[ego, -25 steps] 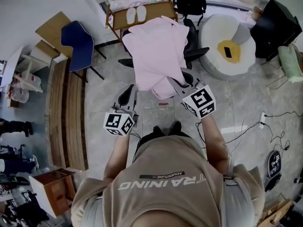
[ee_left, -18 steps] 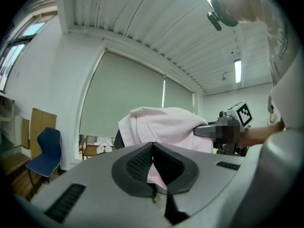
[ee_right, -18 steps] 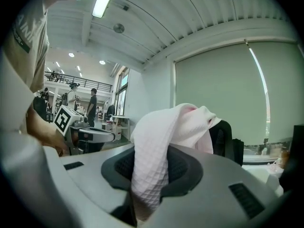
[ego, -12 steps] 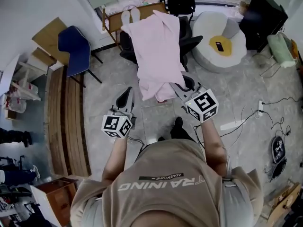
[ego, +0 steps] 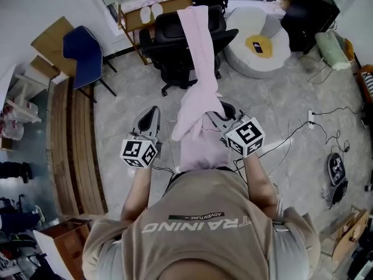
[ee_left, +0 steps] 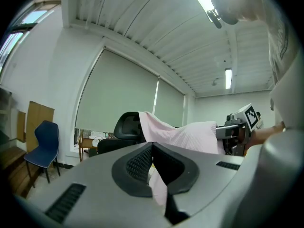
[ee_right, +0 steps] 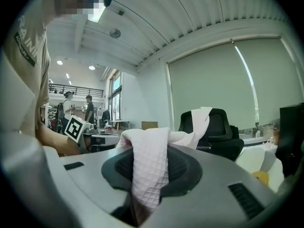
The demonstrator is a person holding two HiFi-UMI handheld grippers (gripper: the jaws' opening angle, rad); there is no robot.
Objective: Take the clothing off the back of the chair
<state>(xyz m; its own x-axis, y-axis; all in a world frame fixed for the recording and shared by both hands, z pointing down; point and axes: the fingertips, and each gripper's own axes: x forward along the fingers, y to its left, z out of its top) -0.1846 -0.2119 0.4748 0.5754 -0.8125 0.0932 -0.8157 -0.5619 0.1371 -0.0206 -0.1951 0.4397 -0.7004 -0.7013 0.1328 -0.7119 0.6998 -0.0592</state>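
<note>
Clothing (ego: 198,92) farther off chair (ego: 166,42) — hem hidden

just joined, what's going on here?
A person with two handheld grippers is taking a pale pink quilted garment off a black office chair. The right gripper is shut on its near end; the far end lies draped over the chair back. The left gripper, fingers together, sits beside the cloth, apparently holding nothing.

Pink waffle-knit clothing (ego: 201,80), far end over black chair (ego: 169,42) back
</note>
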